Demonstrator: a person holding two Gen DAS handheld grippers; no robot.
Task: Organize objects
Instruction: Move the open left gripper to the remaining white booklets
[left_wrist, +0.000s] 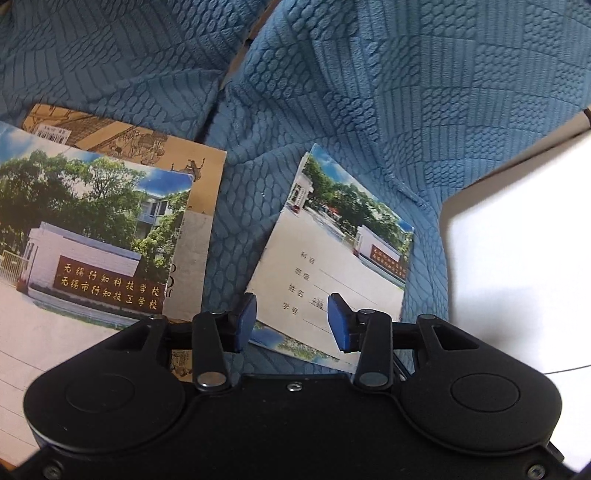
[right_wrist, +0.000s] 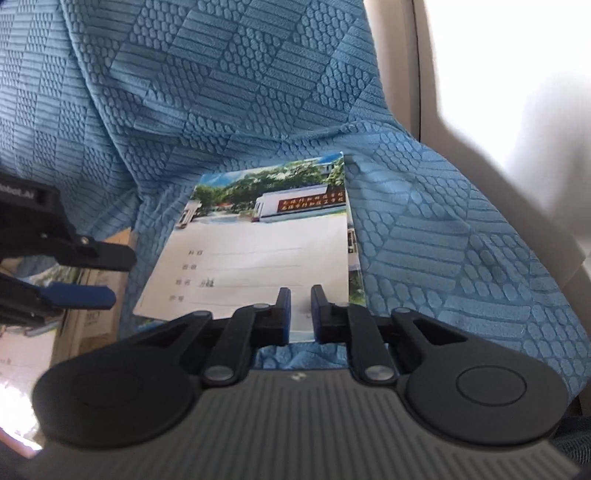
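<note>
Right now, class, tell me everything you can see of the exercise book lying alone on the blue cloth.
The exercise book is thin, with a glossy paper cover: a school-gate photo on top, a pale panel with four printed form lines below. It lies closed, flat and askew on the textured blue cloth, apart from the other books. The right claw is nearly closed at its near edge.

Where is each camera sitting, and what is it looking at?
Left wrist: sits on the left gripper, looking down at a photo-cover notebook on the blue cover; its own open fingers show.
Right wrist: sits on the right gripper, facing the same notebook; its nearly closed fingers show, with the left gripper at the side.
Both see the notebook and blue cover.
</note>
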